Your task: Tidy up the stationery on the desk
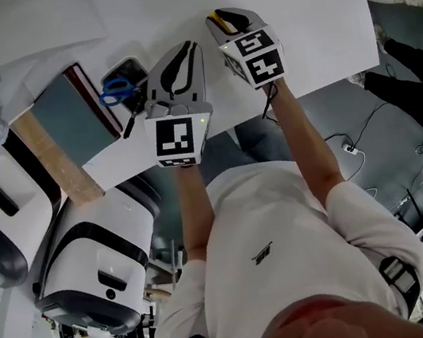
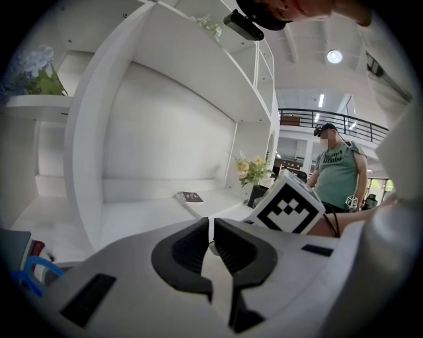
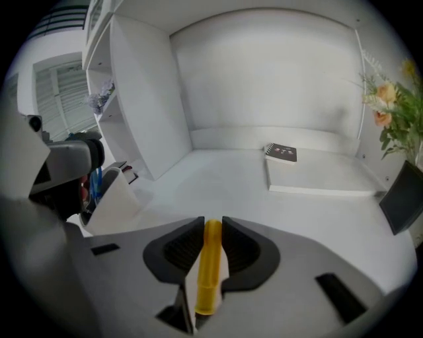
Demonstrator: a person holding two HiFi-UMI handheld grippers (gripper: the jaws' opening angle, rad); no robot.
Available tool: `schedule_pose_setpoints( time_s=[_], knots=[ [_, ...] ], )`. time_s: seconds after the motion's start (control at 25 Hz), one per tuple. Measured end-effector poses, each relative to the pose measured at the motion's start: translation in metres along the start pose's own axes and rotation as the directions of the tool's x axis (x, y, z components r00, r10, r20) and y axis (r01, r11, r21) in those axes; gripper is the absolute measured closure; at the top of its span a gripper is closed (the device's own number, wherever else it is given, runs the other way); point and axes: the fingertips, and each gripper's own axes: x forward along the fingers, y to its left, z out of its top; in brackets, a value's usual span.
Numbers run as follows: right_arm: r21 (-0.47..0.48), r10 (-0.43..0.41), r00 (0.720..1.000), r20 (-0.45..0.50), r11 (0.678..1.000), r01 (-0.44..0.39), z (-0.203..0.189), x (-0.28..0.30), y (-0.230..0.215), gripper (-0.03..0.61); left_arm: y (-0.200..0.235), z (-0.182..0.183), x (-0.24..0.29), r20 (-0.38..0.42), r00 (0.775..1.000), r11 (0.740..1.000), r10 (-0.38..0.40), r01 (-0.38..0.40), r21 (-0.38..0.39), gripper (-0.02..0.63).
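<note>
Yellow plastic pen (image 3: 209, 277) is clamped in the right tool (image 3: 211, 226), lying lengthwise along its jaws. The white pen pot (image 3: 117, 196) sits off to that tool's left, probably the next stop. Left tool (image 2: 211, 230) is closed, empty.

- desk (image 3: 218, 178): white, smooth, matt, laminate look
- yellow pen (image 3: 210, 264): smooth plastic, slight sheen
- right gripper (image 3: 212, 226): grey matt plastic shell; pads (image 3: 182, 249) black, ribbed, rubbery
- scissors (image 1: 116, 89): blue glossy plastic handles
</note>
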Motion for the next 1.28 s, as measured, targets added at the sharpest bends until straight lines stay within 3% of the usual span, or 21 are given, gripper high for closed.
schedule_pose_setpoints(
  time_s=[0.56,0.92,1.28],
  knots=[
    [-0.071,0.047,0.977,0.21,0.997,-0.032,0.057,-0.061,0.059,0.511,0.021,0.01,-0.048,0.054,0.997,0.998,0.053,-0.052,-0.024,0.614],
    [-0.128,0.096,0.958,0.27,0.99,-0.063,0.082,-0.081,0.1,0.512,0.045,0.014,-0.086,0.086,0.99,0.994,0.109,-0.106,-0.039,0.614],
    [-0.169,0.208,0.922,0.326,0.973,-0.16,0.11,-0.096,0.162,0.512,0.072,0.016,-0.13,0.112,0.979,0.985,0.169,-0.164,-0.057,0.614]
  ],
)
